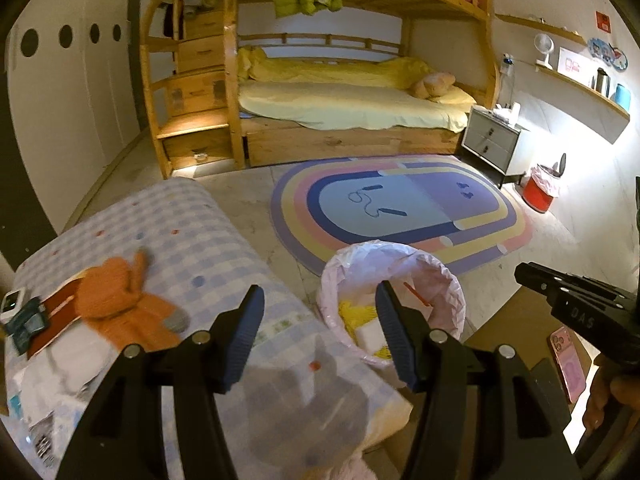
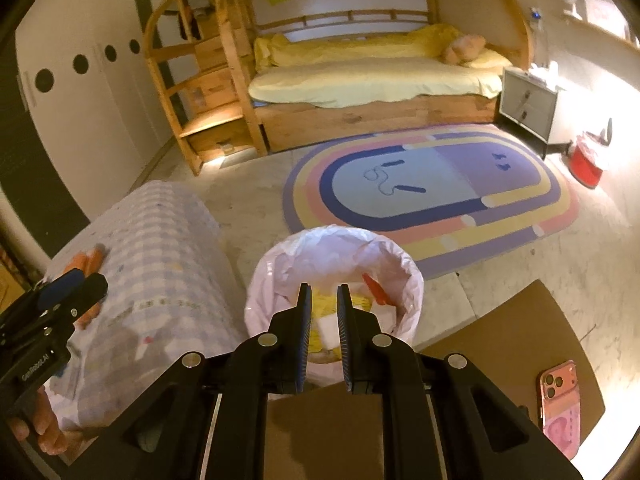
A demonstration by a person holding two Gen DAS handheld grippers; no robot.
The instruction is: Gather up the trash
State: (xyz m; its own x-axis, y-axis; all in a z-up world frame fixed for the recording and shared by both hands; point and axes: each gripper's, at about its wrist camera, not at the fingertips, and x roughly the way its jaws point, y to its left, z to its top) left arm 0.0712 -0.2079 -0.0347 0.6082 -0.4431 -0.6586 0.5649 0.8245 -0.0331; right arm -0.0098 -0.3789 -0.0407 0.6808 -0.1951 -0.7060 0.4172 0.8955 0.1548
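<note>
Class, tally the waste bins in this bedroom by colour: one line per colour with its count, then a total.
Pink-lined bin, near the checked bed: 1
Red bin, beside the nightstand: 1
Total: 2

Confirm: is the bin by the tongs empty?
No, the bin already holds yellow stuff, a white piece and an orange item.
</note>
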